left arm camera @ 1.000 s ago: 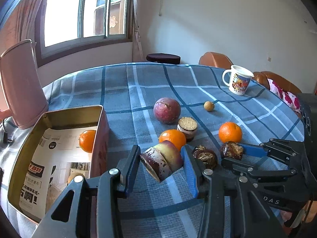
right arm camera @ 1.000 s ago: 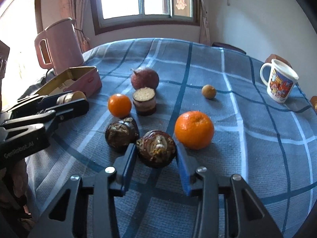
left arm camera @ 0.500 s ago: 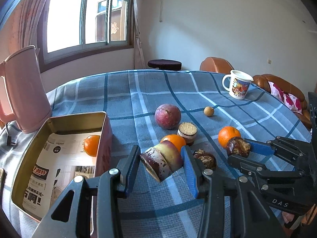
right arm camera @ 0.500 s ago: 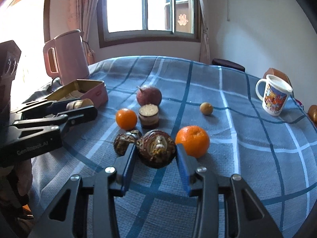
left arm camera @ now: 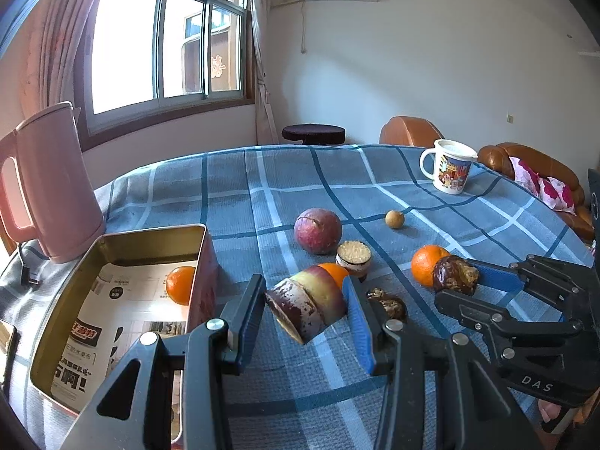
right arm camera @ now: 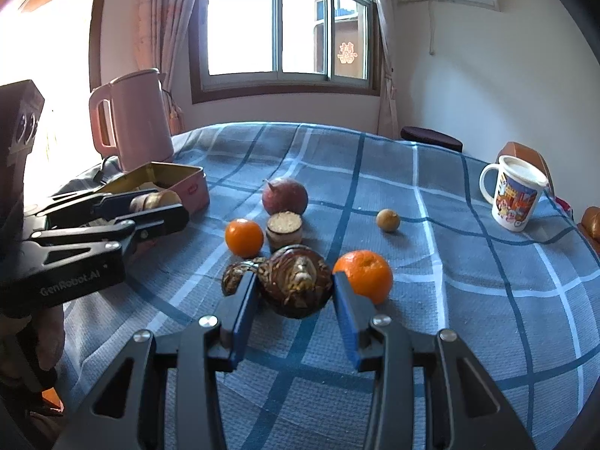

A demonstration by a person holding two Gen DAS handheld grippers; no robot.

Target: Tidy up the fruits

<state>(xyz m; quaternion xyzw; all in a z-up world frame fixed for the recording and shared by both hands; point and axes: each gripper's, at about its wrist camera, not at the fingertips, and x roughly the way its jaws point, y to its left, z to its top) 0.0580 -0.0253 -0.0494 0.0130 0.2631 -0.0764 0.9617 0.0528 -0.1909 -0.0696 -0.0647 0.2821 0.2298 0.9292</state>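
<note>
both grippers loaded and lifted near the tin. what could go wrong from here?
1. The cane piece sits tilted in the left gripper and may slip before reaching the tin.
2. The right gripper with its water chestnut is close alongside; they may collide.
3. The drop may hit the orange in the tin.

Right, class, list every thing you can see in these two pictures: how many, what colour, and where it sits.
Oranges: three, orange; two on the cloth, one in the tin.
Passion fruit: one, purple-red; mid-table.
Small round fruit: one, tan; beyond the passion fruit, towards the mug.
Cut cane piece: one, dark skin with pale top; upright beside the passion fruit.
Water chestnut: one, dark brown; on the cloth.
Tin: one, gold inside, pink outside; left, paper-lined.
Kettle: one, pink; behind the tin.
Mug: one, white, printed; far right.
Tablecloth: one, blue check.
Left claw: shut on a purple-green cane chunk.
Right claw: shut on a brown chestnut.
</note>
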